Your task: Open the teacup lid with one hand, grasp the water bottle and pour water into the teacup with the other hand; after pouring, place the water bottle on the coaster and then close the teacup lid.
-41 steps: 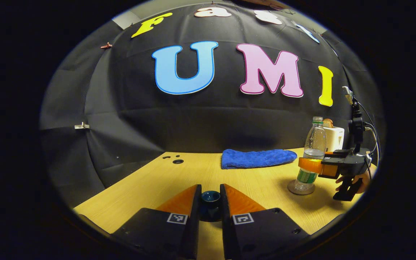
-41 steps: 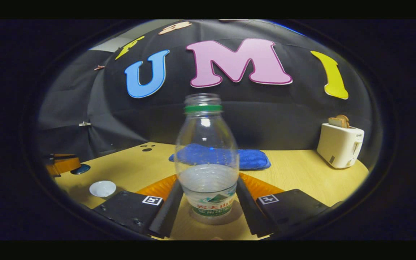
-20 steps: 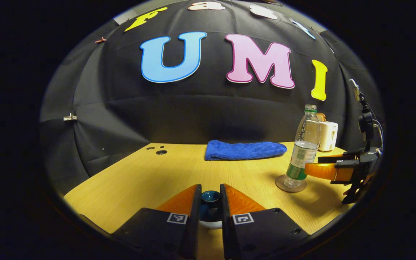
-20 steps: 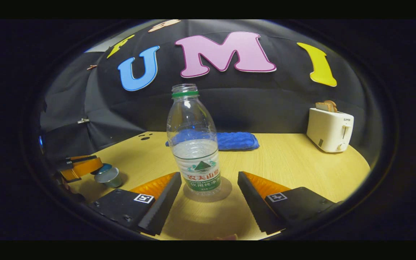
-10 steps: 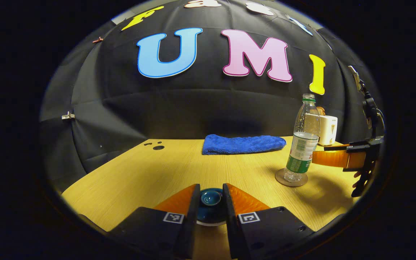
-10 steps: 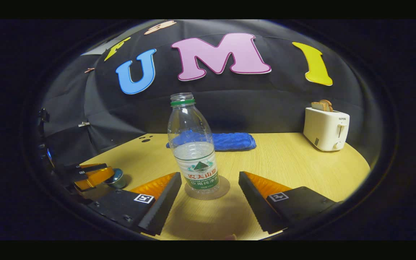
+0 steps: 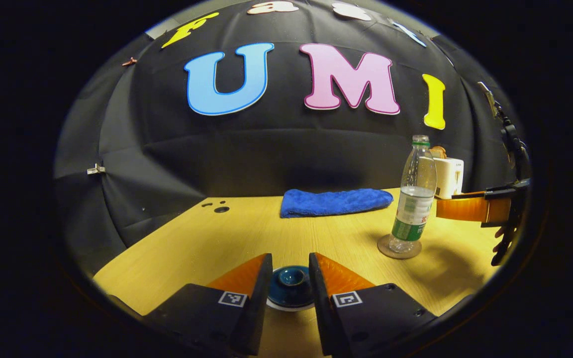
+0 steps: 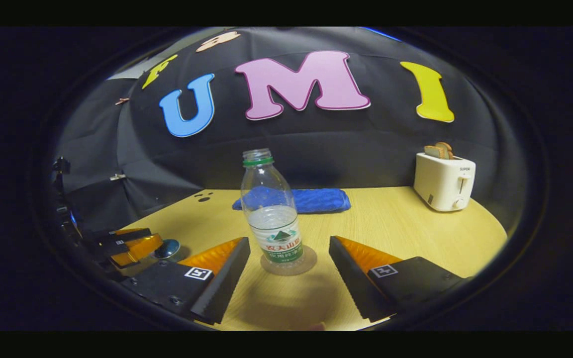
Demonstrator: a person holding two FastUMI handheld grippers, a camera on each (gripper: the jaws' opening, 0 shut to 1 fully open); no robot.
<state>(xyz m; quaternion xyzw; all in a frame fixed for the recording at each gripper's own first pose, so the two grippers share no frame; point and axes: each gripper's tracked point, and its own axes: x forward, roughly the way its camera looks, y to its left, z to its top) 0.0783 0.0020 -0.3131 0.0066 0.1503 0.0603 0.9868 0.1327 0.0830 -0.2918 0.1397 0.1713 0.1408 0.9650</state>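
A dark blue teacup lid (image 7: 290, 287) rests on the white teacup (image 7: 290, 307), right between my left gripper's fingers. My left gripper (image 7: 290, 258) stands slightly open, its jaws flanking the lid's knob with a small gap on each side. The uncapped water bottle (image 8: 272, 219), part full, stands upright on the round coaster (image 8: 307, 263). My right gripper (image 8: 289, 241) is open, drawn back, with its fingertips on either side of the bottle and apart from it. The left gripper view shows the bottle (image 7: 413, 199) at the right, with the right gripper (image 7: 465, 209) beside it.
A folded blue towel (image 7: 336, 201) lies at the back of the wooden table (image 7: 207, 248). A white toaster (image 8: 443, 181) with bread stands at the far right. Small holes (image 7: 221, 209) mark the back left of the table. A hand (image 7: 499, 233) holds the right gripper.
The right gripper let go of the bottle on the coaster and drew back. The left gripper lowered the lid onto the teacup and its fingers have spread slightly.
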